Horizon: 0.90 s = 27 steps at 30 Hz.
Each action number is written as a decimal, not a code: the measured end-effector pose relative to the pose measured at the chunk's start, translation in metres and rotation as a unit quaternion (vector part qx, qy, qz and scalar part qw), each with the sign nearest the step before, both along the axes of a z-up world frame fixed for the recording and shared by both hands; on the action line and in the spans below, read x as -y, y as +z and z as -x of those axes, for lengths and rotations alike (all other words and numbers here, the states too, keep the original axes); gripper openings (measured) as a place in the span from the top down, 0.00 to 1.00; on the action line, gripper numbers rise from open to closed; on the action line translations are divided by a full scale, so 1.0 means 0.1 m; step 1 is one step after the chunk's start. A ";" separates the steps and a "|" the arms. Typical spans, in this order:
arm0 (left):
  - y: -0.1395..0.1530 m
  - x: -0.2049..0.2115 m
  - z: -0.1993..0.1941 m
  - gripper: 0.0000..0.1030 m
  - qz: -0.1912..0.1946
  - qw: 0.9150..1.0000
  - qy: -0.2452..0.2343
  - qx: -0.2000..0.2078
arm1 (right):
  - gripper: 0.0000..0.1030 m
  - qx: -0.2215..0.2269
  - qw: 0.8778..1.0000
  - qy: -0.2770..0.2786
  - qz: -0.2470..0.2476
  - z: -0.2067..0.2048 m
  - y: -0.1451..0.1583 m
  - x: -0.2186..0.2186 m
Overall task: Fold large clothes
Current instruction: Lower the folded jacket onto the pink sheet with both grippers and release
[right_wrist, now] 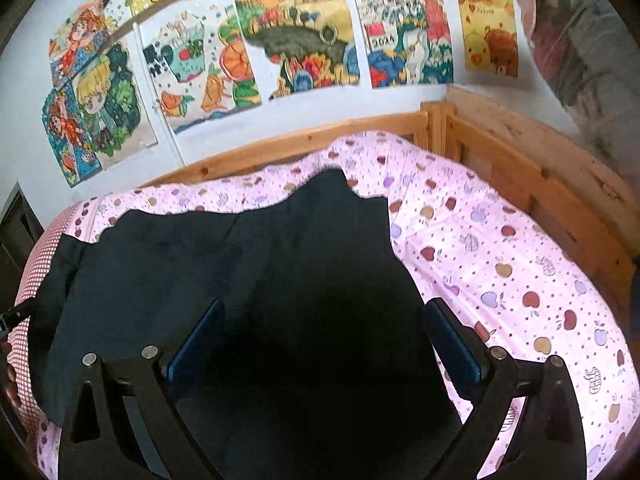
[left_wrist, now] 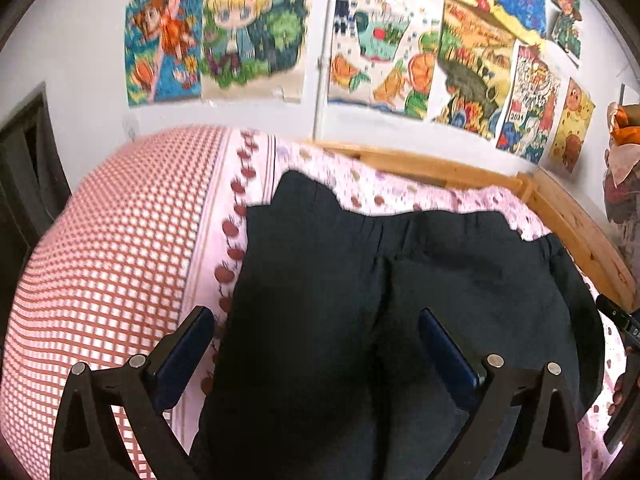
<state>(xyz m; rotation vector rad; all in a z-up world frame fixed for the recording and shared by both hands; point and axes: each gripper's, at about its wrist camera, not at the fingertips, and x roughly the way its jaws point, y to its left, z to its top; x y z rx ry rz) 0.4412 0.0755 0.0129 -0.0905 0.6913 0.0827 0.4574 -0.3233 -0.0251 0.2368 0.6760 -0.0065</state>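
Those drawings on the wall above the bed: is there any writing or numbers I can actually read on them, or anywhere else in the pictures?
"2014": on the castle drawing, in the right wrist view.
Small writing on the yellow bear drawing: too blurred to read.
Marks on the fruit drawing: too blurred to read.
Dark garment and pink apple-print sheet: no text.

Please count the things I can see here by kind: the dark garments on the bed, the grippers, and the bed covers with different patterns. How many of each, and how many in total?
Dark garment: 1
Grippers: 2, the left gripper and the right gripper, both open
Patterned bed covers: 2, the red checked cover and the pink apple-print sheet
Total: 5
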 end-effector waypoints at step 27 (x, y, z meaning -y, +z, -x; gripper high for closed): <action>0.42 0.49 1.00 0.00 -0.025 0.994 -0.048 0.092 | 0.04 0.128 0.988 0.077 0.035 1.02 0.58 -0.49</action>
